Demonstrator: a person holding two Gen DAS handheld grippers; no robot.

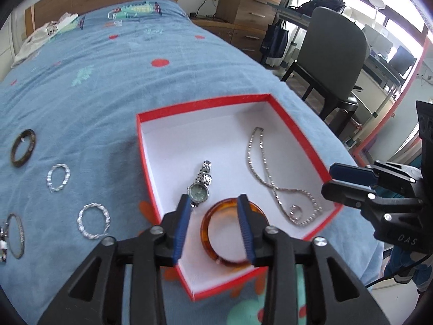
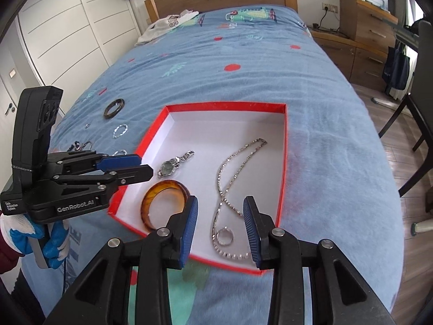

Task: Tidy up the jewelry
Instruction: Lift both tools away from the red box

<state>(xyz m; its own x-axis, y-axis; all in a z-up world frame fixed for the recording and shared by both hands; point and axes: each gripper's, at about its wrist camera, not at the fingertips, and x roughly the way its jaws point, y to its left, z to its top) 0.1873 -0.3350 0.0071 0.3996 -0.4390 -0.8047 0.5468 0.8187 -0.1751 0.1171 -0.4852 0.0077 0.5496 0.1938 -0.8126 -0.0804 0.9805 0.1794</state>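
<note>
A red box with a white inside (image 1: 205,103) (image 2: 224,106) lies on the blue bedspread. In it are an amber bangle (image 1: 208,230) (image 2: 162,189), a silver watch (image 1: 200,187) (image 2: 173,163), a silver chain necklace (image 1: 270,178) (image 2: 232,168) and a small ring (image 1: 295,211) (image 2: 225,235). My left gripper (image 1: 213,203) (image 2: 140,165) is open and empty above the bangle. My right gripper (image 2: 220,203) (image 1: 328,178) is open and empty above the necklace and ring.
Left of the box on the bed lie a dark bangle (image 1: 23,147) (image 2: 114,107), two silver twisted bracelets (image 1: 58,177) (image 1: 93,220), a thin bangle (image 1: 16,235) and small beaded pieces (image 2: 77,145). A chair (image 1: 333,54) and drawers (image 1: 243,8) stand to the right.
</note>
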